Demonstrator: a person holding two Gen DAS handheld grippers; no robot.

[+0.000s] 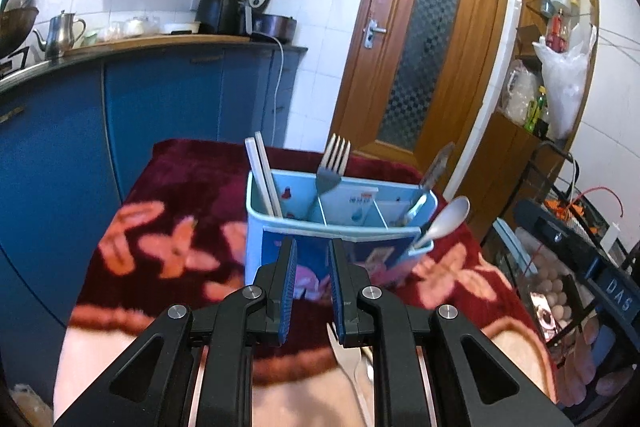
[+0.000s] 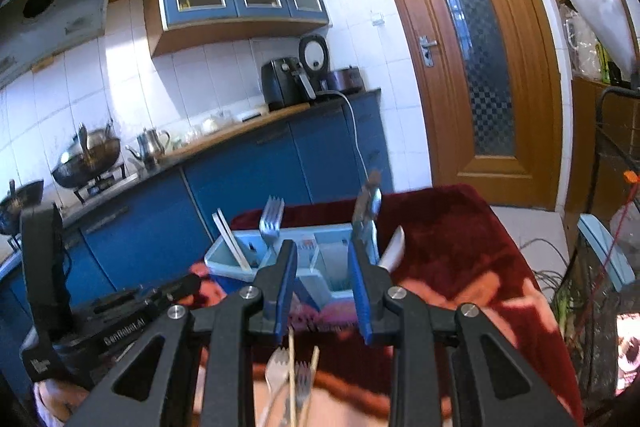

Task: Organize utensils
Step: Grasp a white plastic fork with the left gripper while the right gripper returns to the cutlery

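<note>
Our left gripper (image 1: 312,267) and right gripper (image 2: 322,269) both hang parted with nothing between the pads, facing the blue caddy (image 1: 320,227) on the red-clothed table (image 1: 160,207). Chopsticks (image 1: 262,179), a fork (image 1: 332,163) and a white spoon (image 1: 448,219) stand in its compartments. We judge we are between placements; next calls for lowering onto the loose forks (image 2: 288,371) lying near us.

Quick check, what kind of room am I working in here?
A home kitchen, most likely: blue cabinets under a worktop with a kettle and a wok on a stove. The utensil caddy stands on a cloth-covered table.
</note>
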